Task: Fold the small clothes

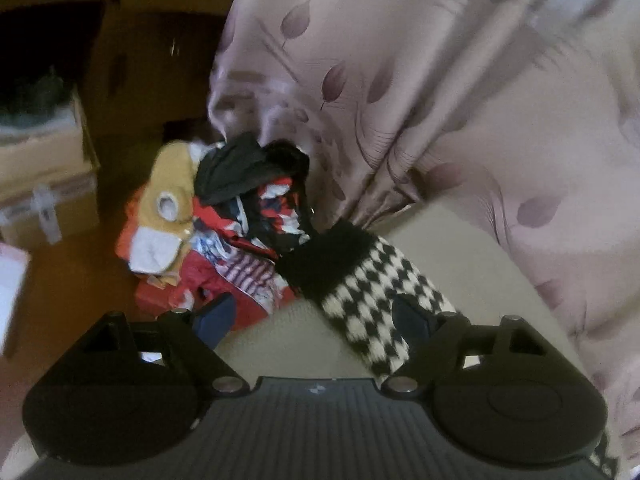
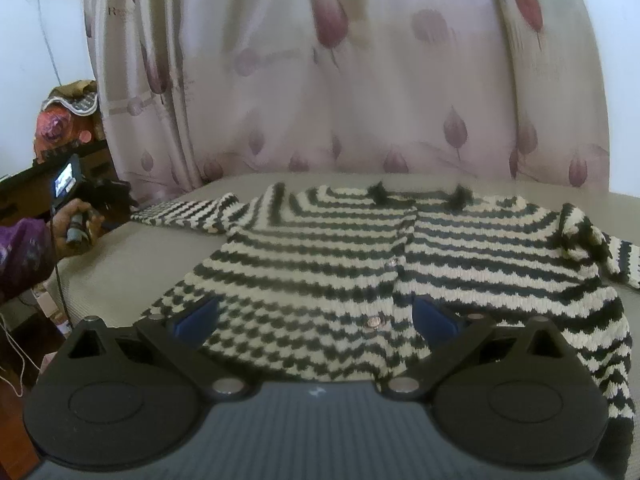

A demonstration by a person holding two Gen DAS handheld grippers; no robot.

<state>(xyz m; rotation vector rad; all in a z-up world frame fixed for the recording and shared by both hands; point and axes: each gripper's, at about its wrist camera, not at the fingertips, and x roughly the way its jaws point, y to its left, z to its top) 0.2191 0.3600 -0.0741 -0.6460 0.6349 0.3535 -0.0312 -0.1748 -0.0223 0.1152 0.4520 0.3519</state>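
While the black-and-white cardigan (image 2: 360, 256) is spread flat on the bed (image 2: 120, 256), the right claw (image 2: 316, 316) is held wide above its hem; the left claw (image 1: 312, 316), seemingly empty, is held wide beside the sleeve (image 1: 372, 292) at 1 o'clock.

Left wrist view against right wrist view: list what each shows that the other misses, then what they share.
Only the left wrist view shows the heap of unfolded clothes and a cardboard box, with the left gripper open beside the cardigan's sleeve. Only the right wrist view shows the cardigan's buttoned body spread flat under the open right gripper, plus the person's hand holding the other gripper. Both show the black-and-white knit, the leaf-print curtain and the beige surface.
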